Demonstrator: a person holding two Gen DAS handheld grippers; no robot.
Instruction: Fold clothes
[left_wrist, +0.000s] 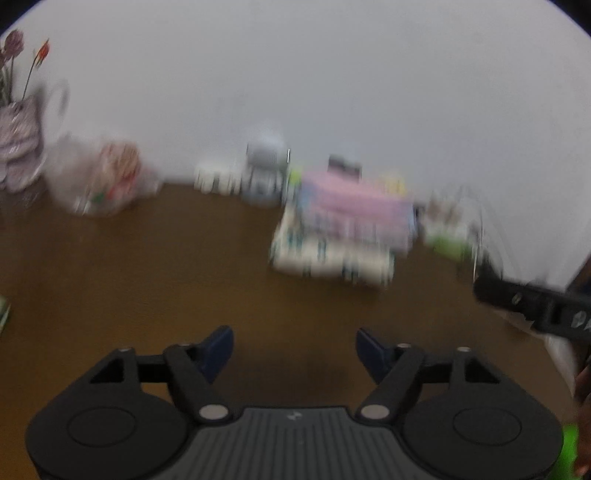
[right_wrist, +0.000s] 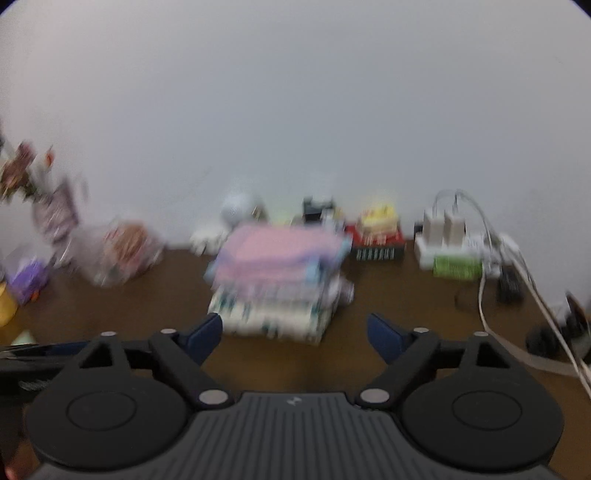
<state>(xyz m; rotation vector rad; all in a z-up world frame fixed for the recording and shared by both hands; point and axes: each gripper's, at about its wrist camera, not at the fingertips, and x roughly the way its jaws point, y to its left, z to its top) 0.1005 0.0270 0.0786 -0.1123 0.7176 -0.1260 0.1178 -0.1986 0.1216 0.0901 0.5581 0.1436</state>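
A stack of folded clothes (left_wrist: 343, 229), pink on top and white patterned below, rests on the brown table (left_wrist: 166, 280) near the back wall; both views are motion-blurred. My left gripper (left_wrist: 294, 345) hovers open over bare tabletop, well short and left of the stack, nothing between its blue fingertips (left_wrist: 218, 349). In the right wrist view the same stack (right_wrist: 280, 280) lies straight ahead, just beyond my right gripper (right_wrist: 294, 330), which is open and empty. The right gripper's black body (left_wrist: 535, 306) shows at the right edge of the left wrist view.
Along the wall stand a flower vase (left_wrist: 18, 147), a clear bag of items (left_wrist: 103, 177), small bottles (left_wrist: 218, 181), a red box with yellow top (right_wrist: 376, 236), white chargers on a power strip (right_wrist: 454, 243) and trailing cables (right_wrist: 524, 280). A dark round object (right_wrist: 546, 341) sits far right.
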